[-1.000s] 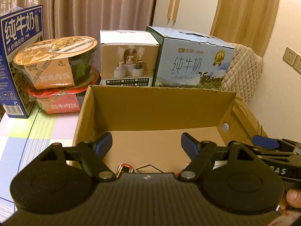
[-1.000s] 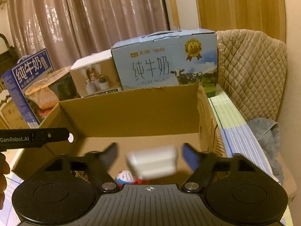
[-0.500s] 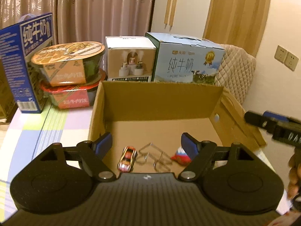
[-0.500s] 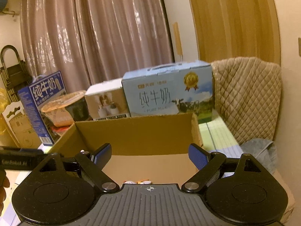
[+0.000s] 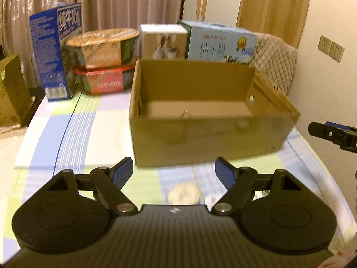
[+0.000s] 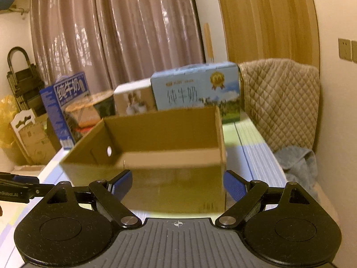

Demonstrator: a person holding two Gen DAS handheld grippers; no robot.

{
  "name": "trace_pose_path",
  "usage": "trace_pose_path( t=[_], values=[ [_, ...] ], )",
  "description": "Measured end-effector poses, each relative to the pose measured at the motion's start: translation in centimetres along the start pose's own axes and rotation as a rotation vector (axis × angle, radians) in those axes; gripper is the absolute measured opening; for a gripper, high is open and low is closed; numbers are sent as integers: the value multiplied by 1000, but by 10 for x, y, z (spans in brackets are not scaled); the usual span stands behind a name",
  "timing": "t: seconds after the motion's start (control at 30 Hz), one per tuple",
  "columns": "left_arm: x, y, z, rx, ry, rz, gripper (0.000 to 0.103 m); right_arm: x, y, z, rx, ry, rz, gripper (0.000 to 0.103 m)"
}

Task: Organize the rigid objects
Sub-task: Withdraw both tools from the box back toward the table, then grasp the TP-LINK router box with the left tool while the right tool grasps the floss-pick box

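Left wrist only: white disc [image 5: 183, 196].

cardboard box [image 5: 200, 138] on table [image 5: 67, 138] — cartons [image 5: 219, 44] behind

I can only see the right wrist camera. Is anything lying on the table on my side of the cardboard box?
Observer: Yes. The left wrist view shows a round whitish thing lying on the tablecloth, in front of the cardboard box and not touching it.
Child: Is the left gripper holding it?
Observer: No. The left gripper has its fingers spread apart and grips nothing. The round thing lies on the cloth below them.
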State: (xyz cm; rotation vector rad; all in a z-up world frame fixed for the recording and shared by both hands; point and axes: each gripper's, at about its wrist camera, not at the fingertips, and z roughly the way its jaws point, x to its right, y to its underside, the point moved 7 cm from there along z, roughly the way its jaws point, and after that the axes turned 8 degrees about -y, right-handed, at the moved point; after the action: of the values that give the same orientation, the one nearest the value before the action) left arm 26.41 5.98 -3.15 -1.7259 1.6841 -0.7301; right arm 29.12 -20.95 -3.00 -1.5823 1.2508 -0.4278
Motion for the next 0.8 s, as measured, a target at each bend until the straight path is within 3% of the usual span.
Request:
trace_pose_path(
  t=[0.33,0.8],
  values=[
    [-3,59,-12,-100,15,-5,80,-16,60,-23,-127,-30,-5,86],
    [21,85,18,-241,122,-56,92,-18,73,-5,-208,-44,2,86]
  ],
)
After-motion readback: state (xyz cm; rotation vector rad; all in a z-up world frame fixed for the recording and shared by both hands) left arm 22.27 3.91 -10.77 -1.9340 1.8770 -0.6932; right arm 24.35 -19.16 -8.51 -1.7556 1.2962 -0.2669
